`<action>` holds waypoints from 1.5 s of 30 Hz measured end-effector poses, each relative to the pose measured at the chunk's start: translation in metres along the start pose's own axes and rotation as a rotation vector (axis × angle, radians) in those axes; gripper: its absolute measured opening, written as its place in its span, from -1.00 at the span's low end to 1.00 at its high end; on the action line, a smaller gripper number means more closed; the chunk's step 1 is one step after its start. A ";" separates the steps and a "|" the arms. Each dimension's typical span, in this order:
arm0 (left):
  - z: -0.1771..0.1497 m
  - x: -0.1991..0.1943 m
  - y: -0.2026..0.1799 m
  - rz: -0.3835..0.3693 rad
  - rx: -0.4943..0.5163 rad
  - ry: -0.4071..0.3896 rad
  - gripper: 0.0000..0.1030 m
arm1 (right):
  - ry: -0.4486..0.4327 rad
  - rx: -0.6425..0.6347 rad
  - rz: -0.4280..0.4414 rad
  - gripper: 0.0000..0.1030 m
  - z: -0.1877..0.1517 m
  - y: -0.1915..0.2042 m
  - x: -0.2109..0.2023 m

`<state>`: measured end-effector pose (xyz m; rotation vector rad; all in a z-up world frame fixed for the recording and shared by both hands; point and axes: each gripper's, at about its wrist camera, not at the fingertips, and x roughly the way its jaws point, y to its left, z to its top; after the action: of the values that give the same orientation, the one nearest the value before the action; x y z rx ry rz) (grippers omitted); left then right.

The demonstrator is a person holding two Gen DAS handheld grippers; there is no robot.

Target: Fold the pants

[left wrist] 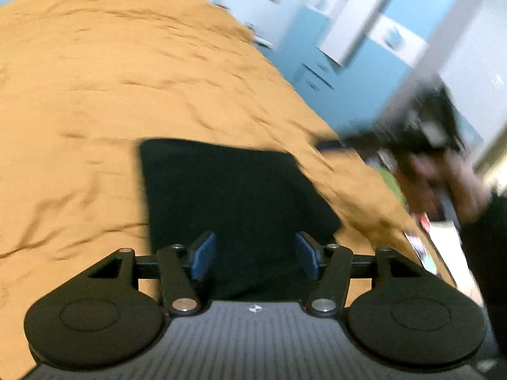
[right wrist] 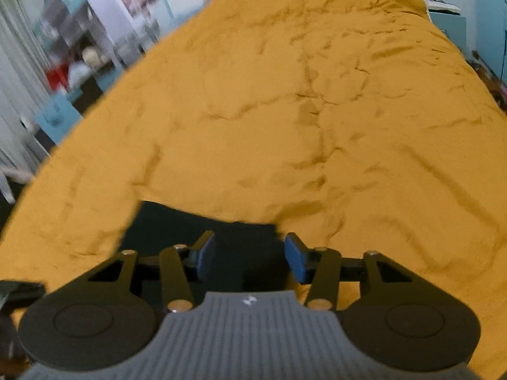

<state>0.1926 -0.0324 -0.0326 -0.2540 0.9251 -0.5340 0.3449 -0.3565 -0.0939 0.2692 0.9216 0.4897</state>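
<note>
Left wrist view: the left gripper [left wrist: 255, 255] hangs with jaws apart and empty over the dark folded pants [left wrist: 234, 190] lying on the orange bedspread [left wrist: 95, 95]. Right wrist view: the right gripper [right wrist: 250, 258], likewise parted, grips nothing above the pants [right wrist: 196, 224].

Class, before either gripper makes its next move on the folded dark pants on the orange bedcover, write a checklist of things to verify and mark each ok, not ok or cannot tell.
1. Left gripper jaws apart, nothing between them: ok.
2. Right gripper jaws apart, nothing between them: ok.
3. Pants lie as a flat rectangle on the bedcover: ok.
4. Pants edges even, layers aligned: cannot tell; the near part is hidden behind the grippers.
5. Bedcover around the pants free of other items: ok in both views.
6. Pictures sharp enough to judge: not ok; the person's hand and the room are blurred.
</note>
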 end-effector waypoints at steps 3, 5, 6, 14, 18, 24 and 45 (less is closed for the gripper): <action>0.002 -0.012 0.027 0.061 -0.060 -0.020 0.35 | 0.047 -0.148 -0.051 -0.44 -0.038 0.035 0.008; 0.003 -0.016 0.040 0.089 -0.087 -0.026 0.35 | 0.086 -0.162 -0.140 -0.47 -0.059 0.038 0.015; 0.002 -0.017 0.046 0.102 -0.100 -0.025 0.35 | 0.110 -0.150 -0.205 -0.46 -0.068 0.034 0.018; 0.007 0.003 0.070 0.177 -0.121 0.073 0.50 | 0.020 0.145 -0.166 -0.03 -0.074 0.016 -0.025; 0.017 0.019 0.079 0.009 -0.197 0.100 0.55 | 0.026 0.284 -0.099 0.05 -0.060 0.005 -0.020; 0.026 0.060 0.094 -0.039 -0.252 0.203 0.59 | 0.105 0.344 -0.077 0.12 -0.049 -0.016 0.016; 0.025 0.112 0.090 -0.115 -0.334 0.267 0.70 | 0.147 0.402 0.128 0.40 -0.062 -0.029 0.092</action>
<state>0.2966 -0.0174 -0.1342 -0.5497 1.2659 -0.5254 0.3498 -0.3332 -0.2058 0.6672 1.1498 0.4424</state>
